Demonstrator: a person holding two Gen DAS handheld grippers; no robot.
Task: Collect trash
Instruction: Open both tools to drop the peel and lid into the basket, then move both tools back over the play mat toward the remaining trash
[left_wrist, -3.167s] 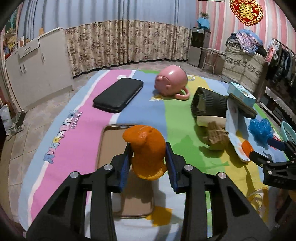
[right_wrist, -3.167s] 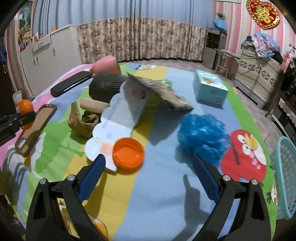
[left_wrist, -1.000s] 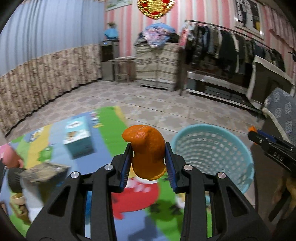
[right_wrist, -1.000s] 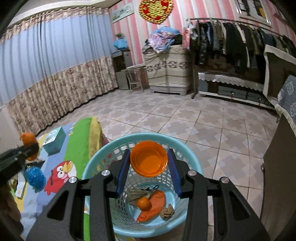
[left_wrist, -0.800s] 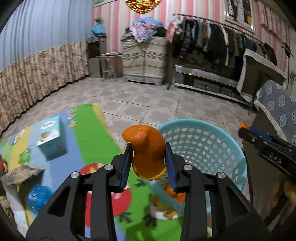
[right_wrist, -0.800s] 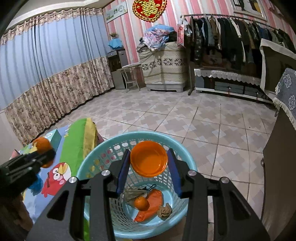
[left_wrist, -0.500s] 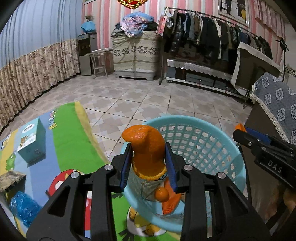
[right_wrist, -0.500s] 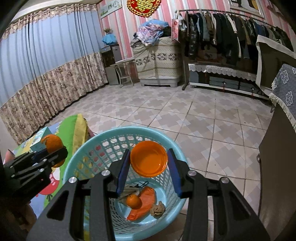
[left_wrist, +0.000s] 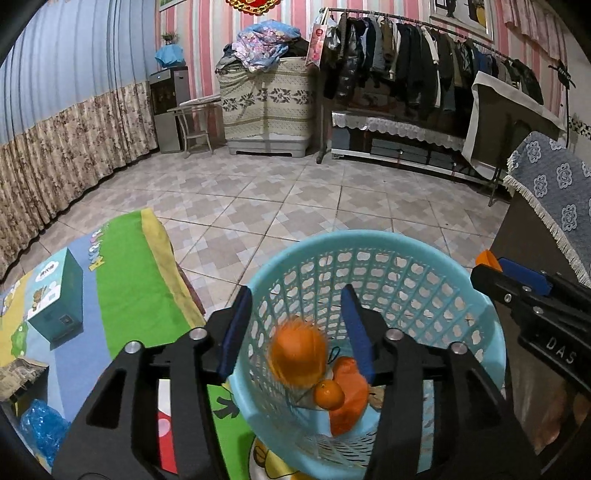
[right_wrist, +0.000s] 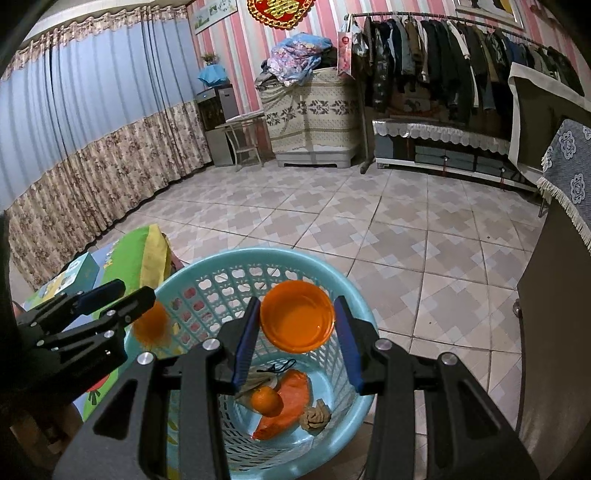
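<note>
Since the left gripper (left_wrist: 295, 325) hangs over the basket (left_wrist: 436, 258), its jaws have just been opening, and the peel (left_wrist: 297, 354), clear of both pads, blurs above the trash inside. Right of it, the right gripper (right_wrist: 293, 343) is clamped on the orange lid (right_wrist: 297, 321) above the basket, well placed for dropping it next.

Left tongs (left_wrist: 297, 325): angled downward, both black arms reaching forward, blue pads facing each other. Jaws have just been opening; the pads now stand apart and press on nothing, a blurred orange peel (left_wrist: 297, 352) loose between and below them. Seen from the right wrist view, the left tongs (right_wrist: 125, 295) come in from the left edge, tips level with the right pair.

Right tongs (right_wrist: 297, 338): also tilted downward, jaws partly closed, both blue pads clamped against the rim of an orange lid (right_wrist: 297, 321), held clear of everything below.
</note>
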